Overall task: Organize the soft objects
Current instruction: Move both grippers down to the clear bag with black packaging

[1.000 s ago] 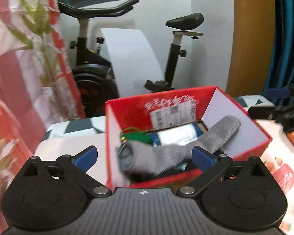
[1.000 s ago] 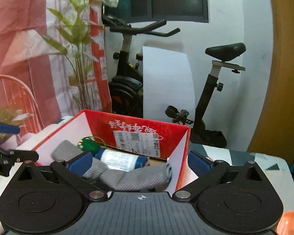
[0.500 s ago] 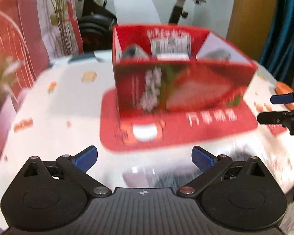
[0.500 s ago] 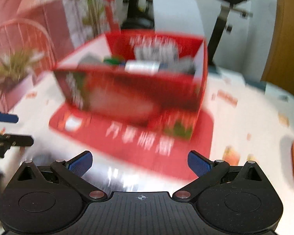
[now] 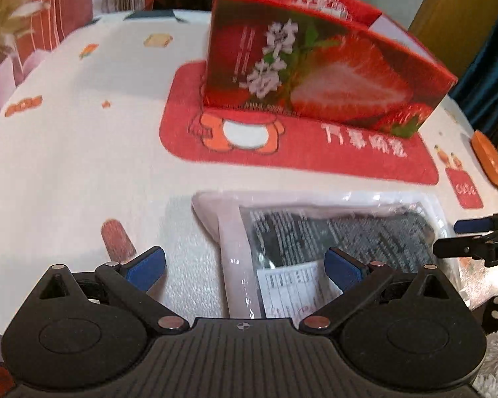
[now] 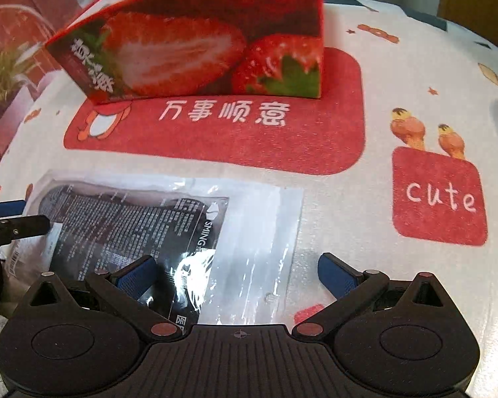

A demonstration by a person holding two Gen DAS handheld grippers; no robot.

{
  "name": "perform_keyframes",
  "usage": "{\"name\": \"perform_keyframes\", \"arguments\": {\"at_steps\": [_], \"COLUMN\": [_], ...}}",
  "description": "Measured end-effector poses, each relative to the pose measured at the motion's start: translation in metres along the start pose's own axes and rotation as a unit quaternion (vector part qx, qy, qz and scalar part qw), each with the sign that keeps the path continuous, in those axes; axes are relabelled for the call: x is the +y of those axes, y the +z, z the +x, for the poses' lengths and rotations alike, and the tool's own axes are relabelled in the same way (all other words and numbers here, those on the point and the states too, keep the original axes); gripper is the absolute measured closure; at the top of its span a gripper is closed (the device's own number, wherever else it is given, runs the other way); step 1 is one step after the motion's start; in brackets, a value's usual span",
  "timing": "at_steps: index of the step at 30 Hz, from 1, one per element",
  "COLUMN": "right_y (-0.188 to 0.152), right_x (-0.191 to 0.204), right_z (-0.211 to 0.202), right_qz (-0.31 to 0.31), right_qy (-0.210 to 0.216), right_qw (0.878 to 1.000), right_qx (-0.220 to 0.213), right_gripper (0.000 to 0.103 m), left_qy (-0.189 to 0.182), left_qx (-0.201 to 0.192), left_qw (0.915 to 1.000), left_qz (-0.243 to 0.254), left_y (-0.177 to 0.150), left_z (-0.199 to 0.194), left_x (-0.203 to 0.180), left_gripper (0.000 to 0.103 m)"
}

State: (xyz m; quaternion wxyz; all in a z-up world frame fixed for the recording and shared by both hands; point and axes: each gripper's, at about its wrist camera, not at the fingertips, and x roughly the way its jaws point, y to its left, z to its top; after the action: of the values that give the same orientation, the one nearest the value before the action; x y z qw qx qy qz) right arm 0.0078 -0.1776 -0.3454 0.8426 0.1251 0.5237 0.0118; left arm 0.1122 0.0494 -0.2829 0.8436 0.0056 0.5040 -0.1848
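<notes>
We hover both the left gripper (image 5: 244,265) and right gripper (image 6: 237,270), jaws spread and empty, over the plastic-wrapped packet (image 6: 169,229) at the tabletop's (image 5: 83,132) near edge, before the strawberry box (image 5: 315,76), ready to lift it.

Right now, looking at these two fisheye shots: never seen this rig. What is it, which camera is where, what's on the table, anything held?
There is no robot arm here. A person holds a two-finger claw in each hand, and each claw carries a fisheye camera that looks forward along its fingers. One picture comes from the left claw, the other from the right claw. The black shape at the bottom of each view is the claw's own body, and the blue tips are its finger pads.

The table wears a white cloth with a red printed patch. On that patch stands a red strawberry box. Nearer the claws lies a clear plastic packet with something dark and a printed label inside. An orange thing sits at the table edge.

Both claws are open and hold nothing. Each hovers above one end of the packet.
</notes>
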Motion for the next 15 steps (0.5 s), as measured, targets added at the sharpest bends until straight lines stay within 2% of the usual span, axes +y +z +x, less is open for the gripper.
{"name": "perform_keyframes", "arguments": {"at_steps": [5, 15], "right_y": [0.001, 0.004], "right_x": [0.005, 0.002], "right_z": [0.003, 0.004], "right_qz": [-0.014, -0.014], "right_qy": [-0.009, -0.016], "right_qw": [1.000, 1.000], "right_qx": [0.001, -0.002], "right_gripper": [0.000, 0.000], "left_qy": [-0.019, -0.013], "left_qx": [0.018, -0.002], "left_qw": [0.9993, 0.9997], "left_qz": [-0.026, -0.019], "left_y": [-0.002, -0.002], "left_z": [0.010, 0.016], "left_x": [0.008, 0.005], "left_gripper": [0.000, 0.000]}}
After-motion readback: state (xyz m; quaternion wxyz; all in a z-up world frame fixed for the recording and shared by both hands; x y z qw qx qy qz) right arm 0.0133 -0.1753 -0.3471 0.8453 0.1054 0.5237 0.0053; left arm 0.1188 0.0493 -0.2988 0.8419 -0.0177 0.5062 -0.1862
